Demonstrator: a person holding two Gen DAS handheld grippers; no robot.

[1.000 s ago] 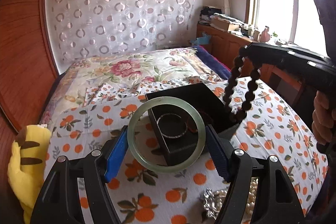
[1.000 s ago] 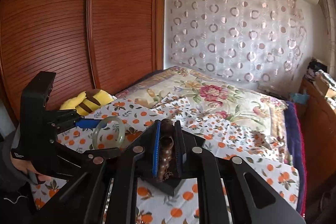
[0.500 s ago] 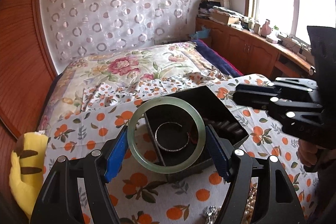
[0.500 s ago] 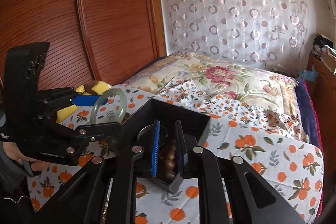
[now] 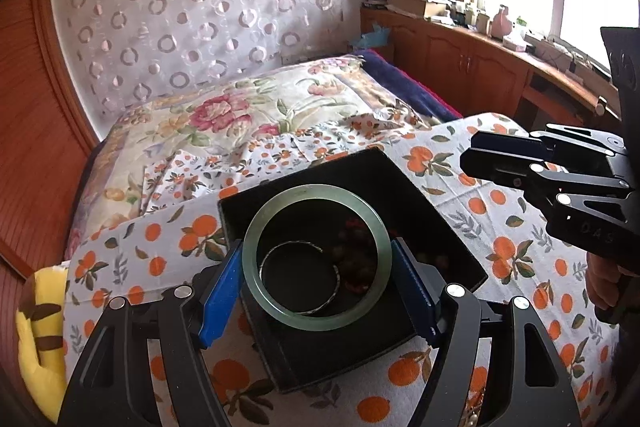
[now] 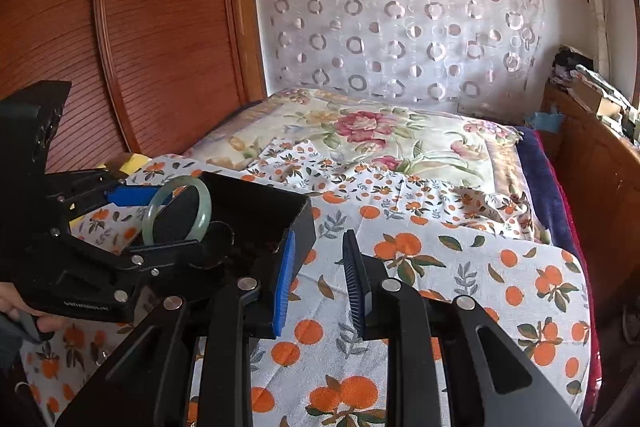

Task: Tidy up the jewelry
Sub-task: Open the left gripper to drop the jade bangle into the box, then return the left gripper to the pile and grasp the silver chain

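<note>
A left hand-held gripper (image 5: 318, 275) clamps a pale green bangle (image 5: 316, 257) between its blue pads, jaws spread wide across the ring's full width, holding it upright just above an open black box (image 5: 376, 171) that sits on a bed (image 5: 500, 227) covered with an orange-print cloth. Below the bangle, inside the box, lie a thin silver bangle (image 5: 300, 279) and a heap of dark beads (image 5: 356, 255). To that gripper's right, the right hand-held gripper (image 6: 318, 279) hangs beside the box's near corner, its jaws opening with nothing between them. A yellow striped plush toy (image 5: 38, 331) rests at the bed's edge, to the left of the left gripper
</note>
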